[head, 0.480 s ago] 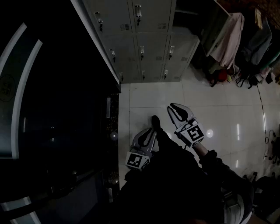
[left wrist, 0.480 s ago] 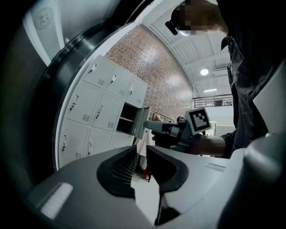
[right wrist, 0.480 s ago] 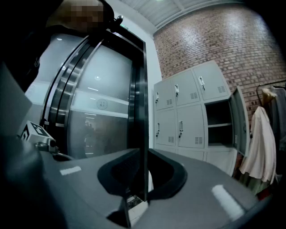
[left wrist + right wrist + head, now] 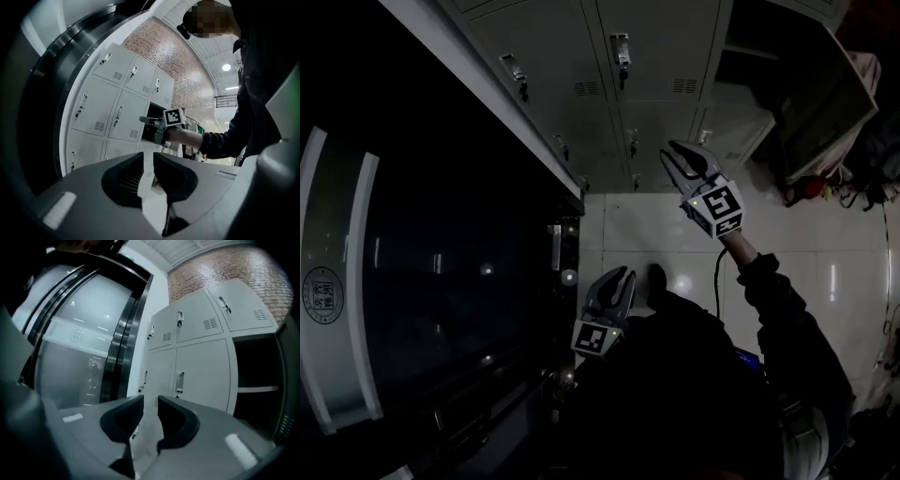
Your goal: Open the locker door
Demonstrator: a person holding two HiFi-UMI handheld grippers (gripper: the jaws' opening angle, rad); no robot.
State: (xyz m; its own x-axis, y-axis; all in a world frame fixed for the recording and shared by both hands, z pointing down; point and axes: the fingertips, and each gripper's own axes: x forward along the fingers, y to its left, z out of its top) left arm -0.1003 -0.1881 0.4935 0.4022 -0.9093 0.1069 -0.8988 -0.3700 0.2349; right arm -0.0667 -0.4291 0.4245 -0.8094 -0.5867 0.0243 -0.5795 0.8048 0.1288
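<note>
A bank of grey lockers (image 4: 656, 56) fills the top of the head view, each closed door with a small handle (image 4: 622, 49). My right gripper (image 4: 675, 157) is raised in front of the lower lockers, open and holding nothing. In the right gripper view its jaws (image 4: 150, 401) point at a closed door with a latch handle (image 4: 179, 379), still apart from it. My left gripper (image 4: 617, 277) hangs low near my body, open and empty. In the left gripper view the left gripper (image 4: 148, 157) looks toward the right gripper's marker cube (image 4: 173, 116).
One locker stands open: its door (image 4: 825, 98) swings out at the right, and its dark compartment (image 4: 260, 380) lies right of the closed door. A dark glass door with a steel frame (image 4: 441, 262) runs along the left. Clothing (image 4: 862, 66) hangs at far right. White tiled floor (image 4: 675, 234) below.
My right gripper has risen from near the floor up toward the lockers. The view has shifted closer to the lockers. The left gripper stays low.
</note>
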